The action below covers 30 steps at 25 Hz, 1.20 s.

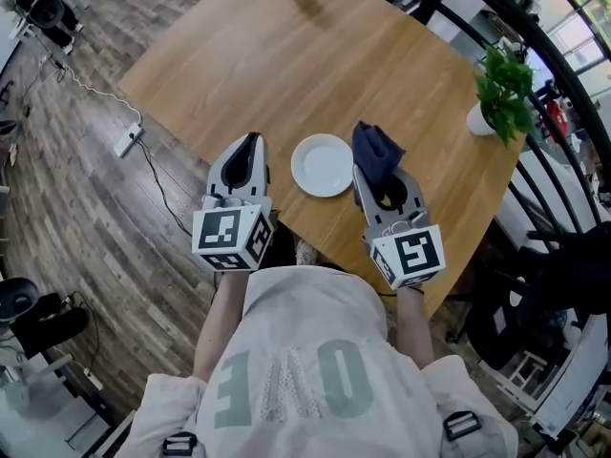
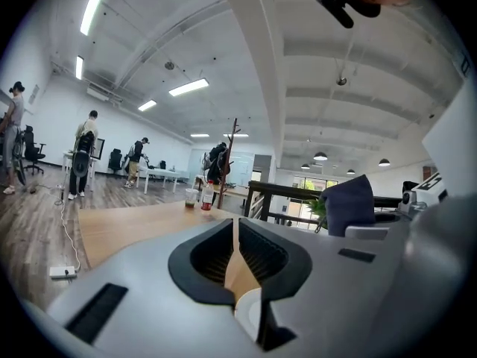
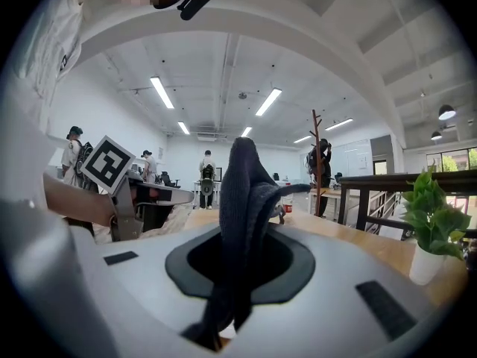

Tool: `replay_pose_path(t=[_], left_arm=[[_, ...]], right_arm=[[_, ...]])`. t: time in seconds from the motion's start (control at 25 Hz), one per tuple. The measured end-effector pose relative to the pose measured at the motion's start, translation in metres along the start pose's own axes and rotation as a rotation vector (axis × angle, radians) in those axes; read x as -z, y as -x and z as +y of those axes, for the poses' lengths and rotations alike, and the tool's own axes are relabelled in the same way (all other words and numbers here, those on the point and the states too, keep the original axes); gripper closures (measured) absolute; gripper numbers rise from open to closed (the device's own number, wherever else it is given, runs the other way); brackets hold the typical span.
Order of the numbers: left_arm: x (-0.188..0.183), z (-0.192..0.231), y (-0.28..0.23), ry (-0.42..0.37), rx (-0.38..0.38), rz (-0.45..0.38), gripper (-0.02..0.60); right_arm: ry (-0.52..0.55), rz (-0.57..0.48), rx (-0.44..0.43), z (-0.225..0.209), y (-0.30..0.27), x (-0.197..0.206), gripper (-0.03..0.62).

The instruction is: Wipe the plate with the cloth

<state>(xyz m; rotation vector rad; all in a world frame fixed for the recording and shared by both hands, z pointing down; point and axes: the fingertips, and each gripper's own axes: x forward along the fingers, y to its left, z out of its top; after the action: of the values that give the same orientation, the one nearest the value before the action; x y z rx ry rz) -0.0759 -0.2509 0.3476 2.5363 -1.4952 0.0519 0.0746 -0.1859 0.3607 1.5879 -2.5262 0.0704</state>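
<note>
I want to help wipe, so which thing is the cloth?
Look at the big light-brown wooden table, then at the round white plate near its front edge. Just right of the plate, a crumpled dark blue cloth sticks up from the shut jaws of the grey right gripper. It is the only dark, soft thing there.

- Head view: bright, even daylight. The desk (image 1: 286,65) is flatly lit with only soft shadows, and the plate (image 1: 323,165) is near-white with little detail.
- Windows (image 1: 584,17) at far right are blown out.
- Gripper views: ceiling strip lights (image 2: 188,88) clip to pure white.
- Heavy fisheye, with black corners and beams bowed at the edges.
- Left gripper (image 2: 235,226) shell at the lens is soft.
- Dark cloth (image 3: 242,222) is near-silhouette against the bright room.
</note>
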Motion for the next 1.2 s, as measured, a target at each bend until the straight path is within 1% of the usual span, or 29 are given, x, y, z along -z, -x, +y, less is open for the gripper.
replay_pose_path(t=[0.12,0.16,0.2,0.24,0.36,0.44,0.48,0.56,0.64,0.68,0.8,0.84,0.96,1.0,1.12,1.2], left_arm=[[0.023,-0.002,-0.014,0.058,0.04,0.099,0.567],[0.031,-0.004,-0.018,0.081,0.059,0.133,0.529],[0.038,-0.006,-0.023,0.101,0.078,0.162,0.474],[0.044,-0.008,-0.026,0.11,0.094,0.185,0.445],[0.06,-0.01,-0.032,0.085,0.101,0.237,0.436],[0.076,-0.013,-0.037,0.097,0.119,0.295,0.43],[0.087,-0.016,-0.039,0.124,0.141,0.338,0.43],[0.112,-0.021,-0.042,0.219,0.181,0.435,0.43],[0.135,-0.021,-0.039,0.31,0.176,0.515,0.43],[0.146,-0.019,-0.037,0.33,0.159,0.546,0.431],[0.172,-0.014,-0.032,0.355,0.123,0.627,0.431],[0.179,-0.014,-0.031,0.384,0.121,0.649,0.431],[0.198,-0.016,-0.032,0.535,0.123,0.694,0.431],[0.203,-0.017,-0.032,0.572,0.122,0.707,0.431],[0.215,-0.017,-0.031,0.623,0.112,0.746,0.431],[0.22,-0.017,-0.028,0.669,0.109,0.754,0.431]], right_arm=[[-0.007,0.015,0.005,-0.004,-0.004,0.006,0.534],[-0.012,0.022,0.008,-0.006,-0.005,0.008,0.534],[-0.015,0.028,0.011,-0.007,-0.007,0.011,0.534],[-0.017,0.035,0.012,-0.008,-0.008,0.013,0.534],[-0.014,0.058,0.01,-0.008,-0.012,0.019,0.534],[-0.011,0.072,0.006,-0.009,-0.013,0.023,0.534],[-0.012,0.078,0.007,-0.01,-0.014,0.025,0.534],[-0.02,0.091,0.011,-0.012,-0.015,0.028,0.534],[-0.033,0.107,0.013,-0.012,-0.014,0.033,0.534],[-0.039,0.116,0.013,-0.012,-0.014,0.035,0.533],[-0.045,0.149,0.013,-0.011,-0.015,0.043,0.534],[-0.043,0.16,0.012,-0.01,-0.016,0.046,0.533],[-0.049,0.183,0.008,-0.011,-0.016,0.055,0.534],[-0.058,0.187,0.006,-0.012,-0.016,0.057,0.534],[-0.075,0.199,0.0,-0.012,-0.015,0.062,0.533],[-0.069,0.208,0.001,-0.011,-0.014,0.064,0.534]])
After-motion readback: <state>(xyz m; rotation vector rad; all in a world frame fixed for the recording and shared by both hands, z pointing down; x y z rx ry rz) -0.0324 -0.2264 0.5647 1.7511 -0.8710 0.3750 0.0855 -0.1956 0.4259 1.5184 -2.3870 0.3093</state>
